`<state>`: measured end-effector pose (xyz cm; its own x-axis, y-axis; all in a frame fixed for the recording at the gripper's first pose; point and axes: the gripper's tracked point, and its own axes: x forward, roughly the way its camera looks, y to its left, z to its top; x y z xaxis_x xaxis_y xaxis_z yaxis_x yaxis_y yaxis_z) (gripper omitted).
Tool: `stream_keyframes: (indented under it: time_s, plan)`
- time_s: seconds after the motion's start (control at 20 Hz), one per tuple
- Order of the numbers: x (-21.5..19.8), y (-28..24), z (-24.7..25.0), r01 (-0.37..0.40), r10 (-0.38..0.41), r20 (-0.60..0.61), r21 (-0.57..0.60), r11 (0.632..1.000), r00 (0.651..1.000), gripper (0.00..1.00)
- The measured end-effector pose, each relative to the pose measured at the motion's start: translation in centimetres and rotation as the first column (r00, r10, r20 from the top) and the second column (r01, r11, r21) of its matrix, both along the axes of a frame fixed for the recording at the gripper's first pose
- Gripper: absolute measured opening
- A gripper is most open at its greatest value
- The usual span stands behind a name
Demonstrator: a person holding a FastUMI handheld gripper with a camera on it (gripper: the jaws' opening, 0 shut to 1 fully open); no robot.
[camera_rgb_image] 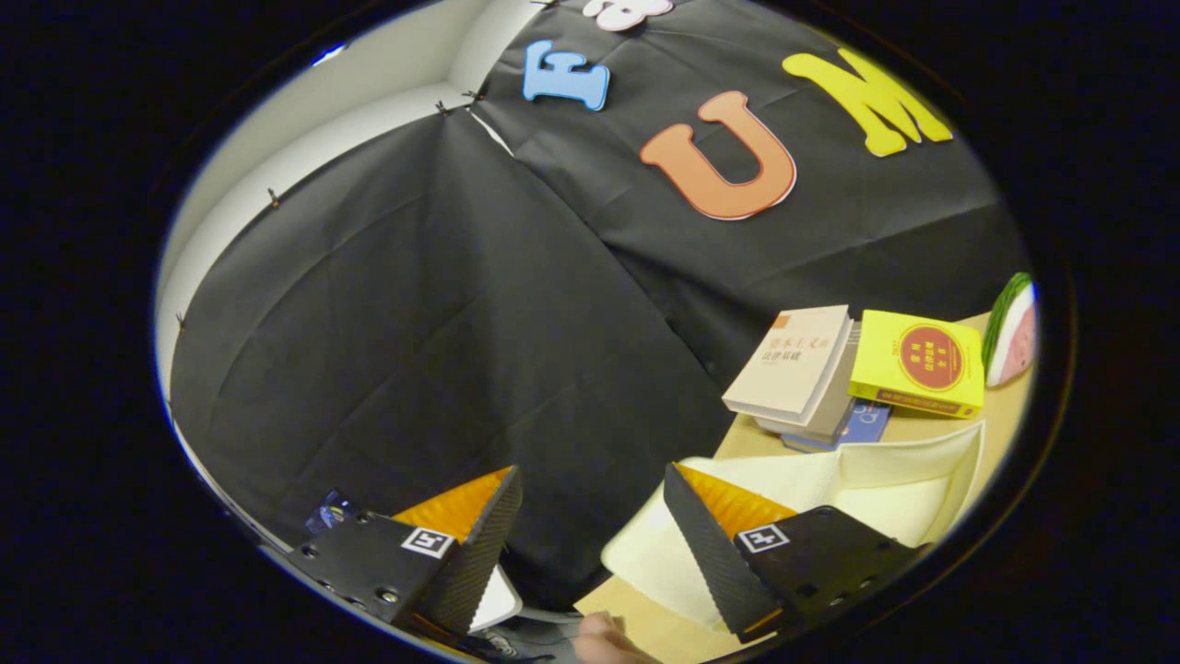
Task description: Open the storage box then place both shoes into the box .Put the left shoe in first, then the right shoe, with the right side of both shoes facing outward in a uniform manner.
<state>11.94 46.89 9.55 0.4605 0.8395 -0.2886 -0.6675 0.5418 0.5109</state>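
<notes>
— Currently: gripper point(590, 498) fingers wide apart, holding nothing, aimed up at black cloth wall point(442, 323).
— Storage box point(885, 480)?
— Cream, low, off to the right, touching right finger point(714, 553); shoes unseen.

The gripper point(590, 516) holds its jaws wide apart with nothing between them, only the black cloth wall beyond. Just behind the right jaw lies the cream storage box point(885, 480) on the bench point(1000, 406), blocking that side. Past the box, a stack of books point(811, 373) and a watermelon slice point(1009, 327) crowd the far bench; ahead of the left jaw, the way is open
</notes>
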Motion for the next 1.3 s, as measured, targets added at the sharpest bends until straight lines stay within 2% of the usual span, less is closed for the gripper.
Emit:
stream_keyframes:
  time_s: [0.2, 0.4, 0.55, 0.65, 0.8, 1.0, 1.3]
  plan:
    - [0.2, -4.2, -0.6, 0.045, -0.044, 0.022, -0.034, 0.998, 0.999, 0.95]
    - [1.7, -11.5, -2.5, 0.129, -0.125, 0.043, -0.107, 0.986, 0.991, 0.95]
    - [3.6, -18.1, -4.9, 0.218, -0.204, 0.087, -0.206, 0.954, 0.975, 0.95]
    - [4.6, -22.3, -6.4, 0.271, -0.259, 0.082, -0.232, 0.934, 0.963, 0.95]
    - [5.1, -28.0, -8.9, 0.309, -0.308, 0.05, -0.275, 0.91, 0.95, 0.95]
    - [6.1, -36.5, -13.3, 0.398, -0.395, 0.097, -0.413, 0.819, 0.914, 0.95]
    - [4.2, -43.7, -19.9, 0.36, -0.432, 0.008, -0.569, 0.74, 0.902, 0.93]
